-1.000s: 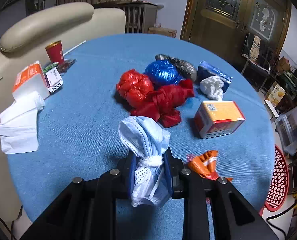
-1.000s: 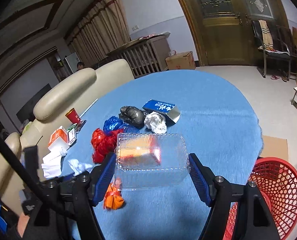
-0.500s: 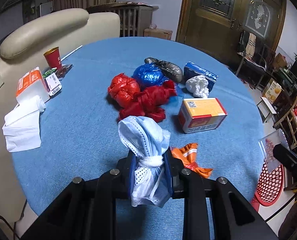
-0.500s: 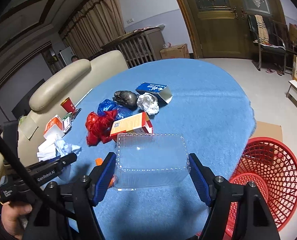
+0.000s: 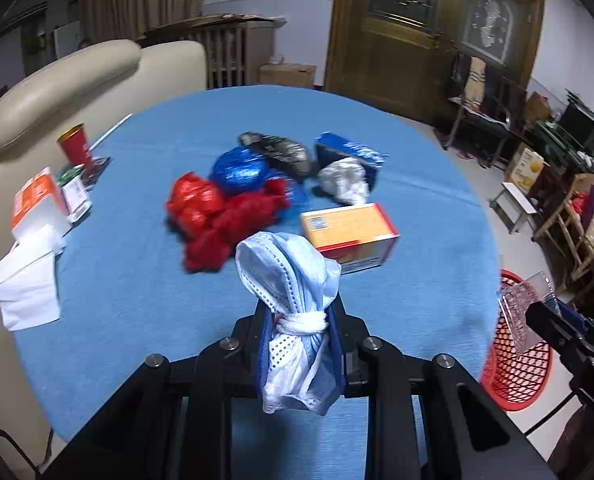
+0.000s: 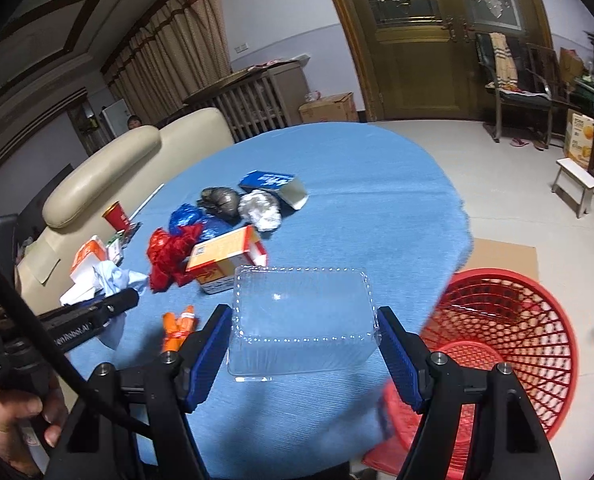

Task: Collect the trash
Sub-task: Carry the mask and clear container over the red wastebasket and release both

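Trash fills both my tongs. My left tongs [image 5: 300, 344] are clamped on a knotted blue face mask [image 5: 293, 280], which sticks up from between the blue pads above the near part of the blue worktop [image 5: 137, 300]. My right tongs [image 6: 303, 344] squeeze a clear plastic clamshell container [image 6: 303, 316] by its two short ends, held over the worktop's near edge just left of the red mesh basket [image 6: 505, 332] on the floor.

In the left wrist view, going left to right: white tissues [image 5: 27, 284] lie at the worktop's left rim, with an orange-and-white carton [image 5: 37, 204] behind them and a red paper cup [image 5: 75, 146] farther back. In the middle sits a pile of crumpled red plastic bags [image 5: 221, 212], touching a blue plastic bag [image 5: 239, 170] and a dark grey bag [image 5: 281, 152] behind. Right of these a white crumpled wad [image 5: 345, 180] leans on a blue box [image 5: 351, 150], and an orange-and-red box [image 5: 351, 232] lies just beyond the mask. The basket appears past the worktop's right edge, with the clamshell over it.

In the right wrist view an orange wrapper [image 6: 177, 326] lies on the worktop between my two tongs. The worktop's edge stands between the mask and the basket.
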Motion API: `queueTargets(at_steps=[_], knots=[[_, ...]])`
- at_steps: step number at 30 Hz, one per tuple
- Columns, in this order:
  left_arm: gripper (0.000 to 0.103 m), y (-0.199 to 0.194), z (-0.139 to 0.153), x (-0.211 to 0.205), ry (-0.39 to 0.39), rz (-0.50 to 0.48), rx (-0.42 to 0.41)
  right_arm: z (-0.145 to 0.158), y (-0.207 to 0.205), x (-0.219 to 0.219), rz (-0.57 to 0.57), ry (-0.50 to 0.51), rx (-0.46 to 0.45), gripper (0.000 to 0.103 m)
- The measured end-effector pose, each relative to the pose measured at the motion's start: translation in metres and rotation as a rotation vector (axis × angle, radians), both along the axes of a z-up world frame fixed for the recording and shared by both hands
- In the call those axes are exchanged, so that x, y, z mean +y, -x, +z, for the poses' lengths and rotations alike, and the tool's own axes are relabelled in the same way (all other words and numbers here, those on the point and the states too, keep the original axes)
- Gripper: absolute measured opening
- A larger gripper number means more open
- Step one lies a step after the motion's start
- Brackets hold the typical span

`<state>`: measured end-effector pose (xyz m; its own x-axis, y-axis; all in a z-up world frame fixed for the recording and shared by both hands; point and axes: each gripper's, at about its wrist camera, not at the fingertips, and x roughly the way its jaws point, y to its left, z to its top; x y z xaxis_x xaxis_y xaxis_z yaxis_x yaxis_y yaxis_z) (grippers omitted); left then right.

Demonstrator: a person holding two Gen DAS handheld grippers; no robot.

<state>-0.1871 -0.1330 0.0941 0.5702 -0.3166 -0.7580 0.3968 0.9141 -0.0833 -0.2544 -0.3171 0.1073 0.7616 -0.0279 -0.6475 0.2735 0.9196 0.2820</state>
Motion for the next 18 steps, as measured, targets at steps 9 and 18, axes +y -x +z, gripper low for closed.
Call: queueTargets(at_steps=[9,18], knots=[[0.027,0.022,0.012,-0.072,0.035,-0.170,-0.008,-0.002,0.043,-0.063,-0.170,0.031,0.025,0.075],[0.027,0.056,0.017,-0.156,0.032,-0.361,-0.017,-0.021,0.076,-0.115,-0.278,0.050,0.094,0.075]])
